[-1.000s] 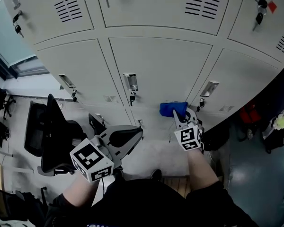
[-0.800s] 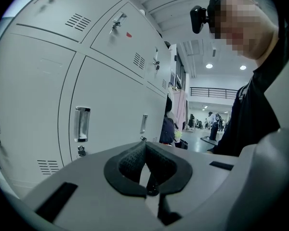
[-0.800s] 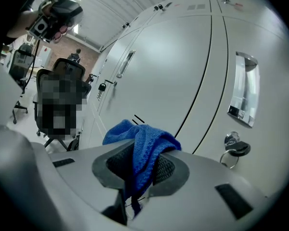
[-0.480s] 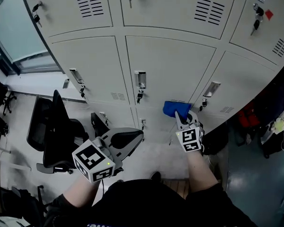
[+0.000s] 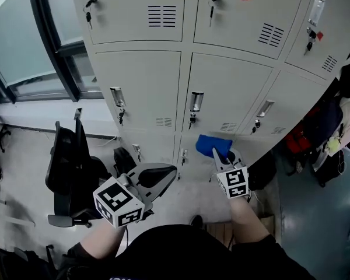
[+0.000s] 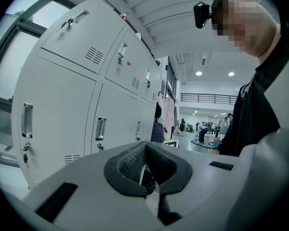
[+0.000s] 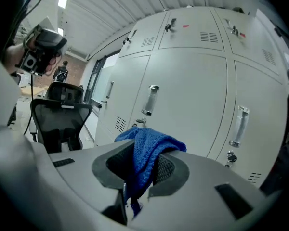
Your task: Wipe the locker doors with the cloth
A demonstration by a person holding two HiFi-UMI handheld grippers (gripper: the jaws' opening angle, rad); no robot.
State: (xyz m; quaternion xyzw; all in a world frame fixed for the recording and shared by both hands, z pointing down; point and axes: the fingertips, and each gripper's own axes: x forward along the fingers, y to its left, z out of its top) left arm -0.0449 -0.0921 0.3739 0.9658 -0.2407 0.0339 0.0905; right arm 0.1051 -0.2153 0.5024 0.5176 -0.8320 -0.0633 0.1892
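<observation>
A bank of pale grey locker doors (image 5: 230, 92) rises in front of me, each with a metal handle, a key and vent slots. My right gripper (image 5: 220, 152) is shut on a blue cloth (image 5: 213, 144), which bunches out of the jaws (image 7: 147, 148) a short way off the lower middle door (image 7: 183, 105), apart from it. My left gripper (image 5: 163, 174) hangs lower and to the left, shut with nothing between its fingers (image 6: 147, 165). In its own view it points along the locker row (image 6: 67, 105).
A black office chair (image 5: 70, 168) stands on the floor at the left, close to the left gripper. A window (image 5: 17, 45) fills the far left wall. Clothes and bags (image 5: 332, 133) hang at the right end of the lockers.
My head has tilted up, so more of the upper locker doors shows. Both grippers hold nearly the same places, and the cloth stays in the right one.
</observation>
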